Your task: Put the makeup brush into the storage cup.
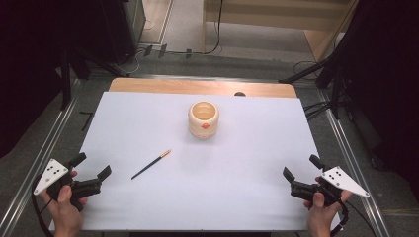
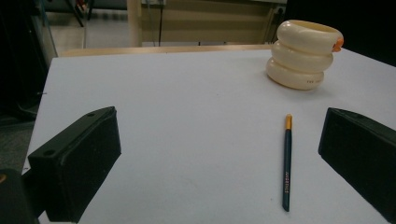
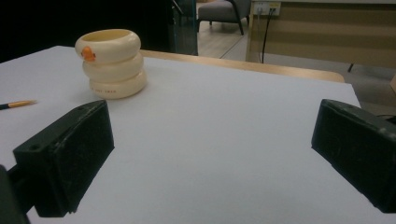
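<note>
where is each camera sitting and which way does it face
High view: above the person's side, looking forward and down on the white table; both hands, left gripper and right gripper show.
Left gripper view: rides low at the near left, facing the pencil and cream cup; its open black fingers show.
Right gripper view: low at the near right, facing the cup; its open fingers show.
All share the cup and pencil.

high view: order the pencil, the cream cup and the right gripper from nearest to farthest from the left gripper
1. The pencil: lies flat on the white sheet, just ahead and to the right of the left gripper.
2. The cream cup: stands upright farther back, near the table's middle.
3. The right gripper: open, at the opposite near corner of the table.
</note>
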Action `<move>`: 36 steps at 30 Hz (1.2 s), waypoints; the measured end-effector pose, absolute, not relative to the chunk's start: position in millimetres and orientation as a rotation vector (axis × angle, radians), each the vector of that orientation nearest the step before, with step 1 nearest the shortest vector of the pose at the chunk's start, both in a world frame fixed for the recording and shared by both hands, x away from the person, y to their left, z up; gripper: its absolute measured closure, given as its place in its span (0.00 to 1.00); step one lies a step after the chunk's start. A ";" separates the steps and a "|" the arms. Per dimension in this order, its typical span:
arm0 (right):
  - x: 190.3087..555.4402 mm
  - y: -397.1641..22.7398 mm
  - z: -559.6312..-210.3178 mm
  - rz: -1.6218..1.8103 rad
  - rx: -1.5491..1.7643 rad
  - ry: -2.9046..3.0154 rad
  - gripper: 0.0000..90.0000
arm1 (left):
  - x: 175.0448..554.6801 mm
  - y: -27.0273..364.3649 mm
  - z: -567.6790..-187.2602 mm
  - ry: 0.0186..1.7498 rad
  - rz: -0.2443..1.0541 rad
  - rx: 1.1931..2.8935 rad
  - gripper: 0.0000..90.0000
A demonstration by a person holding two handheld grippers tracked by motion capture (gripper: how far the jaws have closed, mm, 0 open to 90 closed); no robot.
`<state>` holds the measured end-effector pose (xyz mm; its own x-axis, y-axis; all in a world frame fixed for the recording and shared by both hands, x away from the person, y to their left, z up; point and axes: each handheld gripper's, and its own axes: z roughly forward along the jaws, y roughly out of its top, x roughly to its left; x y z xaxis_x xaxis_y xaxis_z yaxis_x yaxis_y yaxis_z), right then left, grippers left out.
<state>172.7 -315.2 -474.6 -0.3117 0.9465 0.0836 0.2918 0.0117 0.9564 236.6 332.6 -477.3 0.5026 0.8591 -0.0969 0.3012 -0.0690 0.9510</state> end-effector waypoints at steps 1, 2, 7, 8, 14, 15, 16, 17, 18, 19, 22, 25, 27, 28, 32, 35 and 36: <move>173.5 -314.8 -475.0 1.331 1.279 1.664 0.00 | 237.0 332.3 -477.5 1.011 0.618 1.628 0.00; 173.5 -314.8 -475.0 1.331 1.279 1.664 0.00 | 237.6 332.3 -477.8 1.008 0.614 1.629 0.00; 173.5 -313.9 -474.7 1.333 1.273 1.690 0.00 | 239.8 331.6 -476.9 1.002 0.596 1.637 0.00; 173.5 -313.9 -474.2 1.331 1.267 1.690 0.00 | 240.1 330.8 -476.3 1.002 0.598 1.639 0.00; 172.9 -313.3 -470.7 1.324 1.257 1.696 0.00 | 246.7 318.5 -468.1 0.987 0.590 1.686 0.00; 172.9 -313.3 -470.7 1.324 1.257 1.696 0.00 | 248.3 315.7 -466.5 0.984 0.585 1.699 0.00; 172.5 -313.8 -470.0 1.323 1.256 1.695 0.00 | 249.9 312.9 -465.0 0.980 0.581 1.712 0.00; 172.5 -313.8 -470.0 1.323 1.256 1.695 0.00 | 251.8 310.1 -463.8 0.978 0.581 1.722 0.00; 172.3 -314.0 -469.9 1.323 1.254 1.695 0.00 | 253.5 307.9 -462.2 0.980 0.579 1.736 0.00; 172.3 -313.9 -469.9 1.320 1.254 1.695 0.00 | 255.3 305.9 -460.9 0.979 0.573 1.745 0.00; 172.9 -313.2 -469.9 1.312 1.250 1.702 0.00 | 260.1 299.4 -457.0 0.979 0.572 1.787 0.00; 172.9 -313.2 -469.8 1.313 1.249 1.704 0.00 | 265.5 292.0 -453.0 0.977 0.574 1.838 0.00; 173.1 -313.2 -469.9 1.308 1.249 1.706 0.00 | 269.7 287.3 -450.8 0.974 0.573 1.869 0.00; 173.4 -312.9 -470.3 1.311 1.253 1.708 0.00 | 271.2 285.3 -450.0 0.975 0.577 1.883 0.00; 173.9 -312.3 -470.9 1.308 1.248 1.714 0.00 | 279.4 274.4 -445.6 0.970 0.559 1.940 0.00; 173.4 -311.4 -470.9 1.321 1.226 1.721 0.00 | 283.7 267.1 -443.4 0.967 0.556 1.978 0.00; 173.0 -310.8 -470.8 1.322 1.220 1.722 0.00 | 285.4 263.5 -442.5 0.960 0.558 2.000 0.00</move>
